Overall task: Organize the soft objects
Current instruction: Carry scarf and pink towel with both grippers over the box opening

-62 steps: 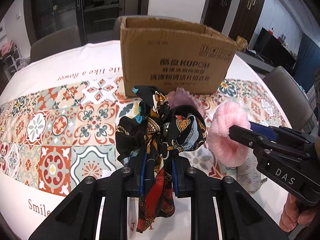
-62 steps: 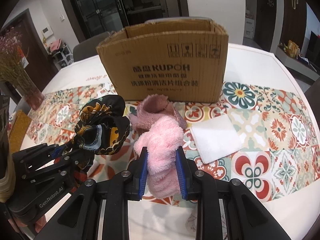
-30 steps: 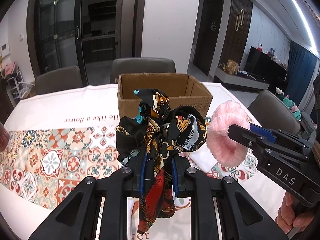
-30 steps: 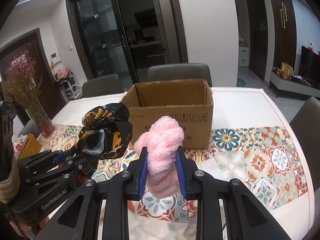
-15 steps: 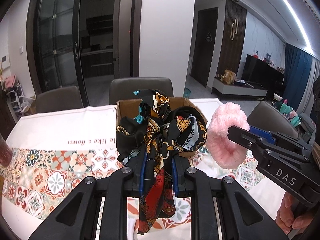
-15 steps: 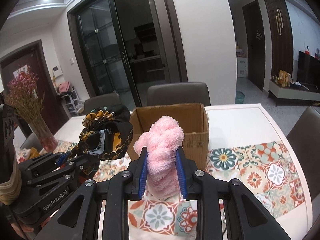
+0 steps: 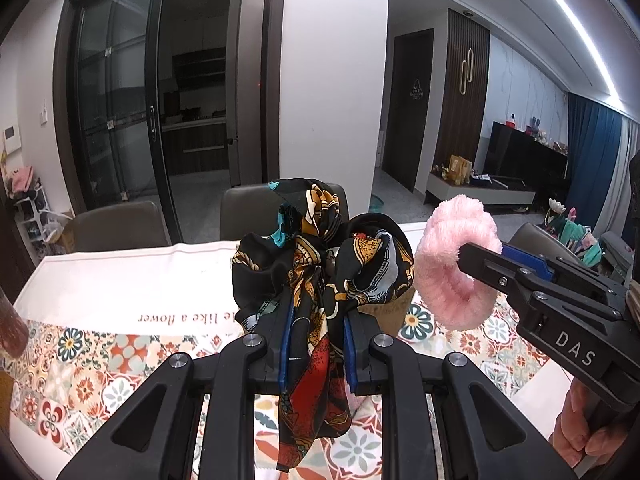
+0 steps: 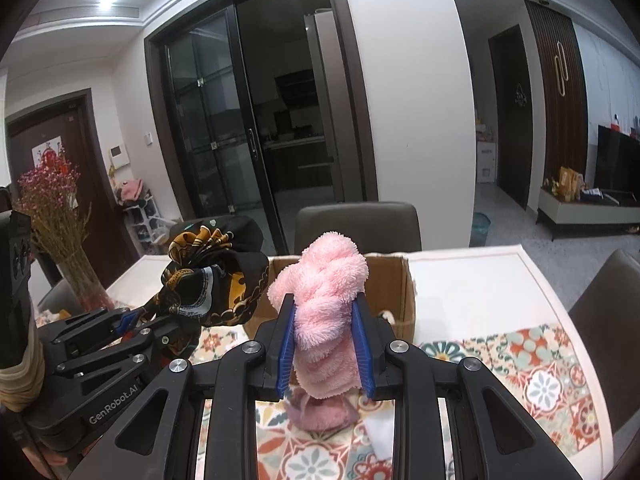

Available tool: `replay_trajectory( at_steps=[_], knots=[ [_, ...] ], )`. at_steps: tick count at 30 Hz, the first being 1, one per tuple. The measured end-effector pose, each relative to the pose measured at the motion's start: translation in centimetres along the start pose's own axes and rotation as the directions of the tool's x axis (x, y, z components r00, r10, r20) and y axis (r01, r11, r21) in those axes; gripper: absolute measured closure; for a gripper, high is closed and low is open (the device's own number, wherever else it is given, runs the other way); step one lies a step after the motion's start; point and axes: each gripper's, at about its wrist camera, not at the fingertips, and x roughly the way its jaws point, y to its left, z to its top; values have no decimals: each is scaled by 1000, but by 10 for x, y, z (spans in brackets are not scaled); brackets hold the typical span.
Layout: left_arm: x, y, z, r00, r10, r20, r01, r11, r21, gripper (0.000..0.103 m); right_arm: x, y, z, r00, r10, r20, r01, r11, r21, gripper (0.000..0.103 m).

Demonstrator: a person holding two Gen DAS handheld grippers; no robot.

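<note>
Two hand-held grippers hang side by side above the desk (image 8: 480,280). Left hand-held gripper (image 7: 315,316) pinches a black silk scarf with gold and red print (image 7: 320,272); right hand-held gripper (image 8: 325,312) clamps a fluffy pink twisted towel (image 8: 324,300). Behind both stands an open brown cardboard box (image 8: 402,300) on the desk's tile-patterned cloth (image 8: 532,360).

Left gripper (image 7: 315,344): blue pads clamped on a black patterned silk scarf (image 7: 320,276), bunched above the jaws, red tail hanging below. Right gripper (image 7: 472,256), at right: pinching a pink fluffy scrunchie (image 7: 448,280). Cardboard box (image 7: 390,314) mostly hidden behind the scarf. Tablecloth (image 7: 120,280): white far edge, tiled print nearer.
</note>
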Motion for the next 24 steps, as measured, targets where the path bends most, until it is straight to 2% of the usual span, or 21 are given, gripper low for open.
replay_trajectory(
  at_steps=[12, 24],
  knots=[
    [22, -3, 22, 1000, 20, 14, -21, 999, 41, 82, 26, -5, 19, 1000, 7, 16, -7, 1000, -7, 75],
    [67, -2, 37, 1000, 14, -23, -12, 997, 73, 82, 63, -15, 38, 1000, 13, 12, -12, 1000, -26, 75]
  ],
)
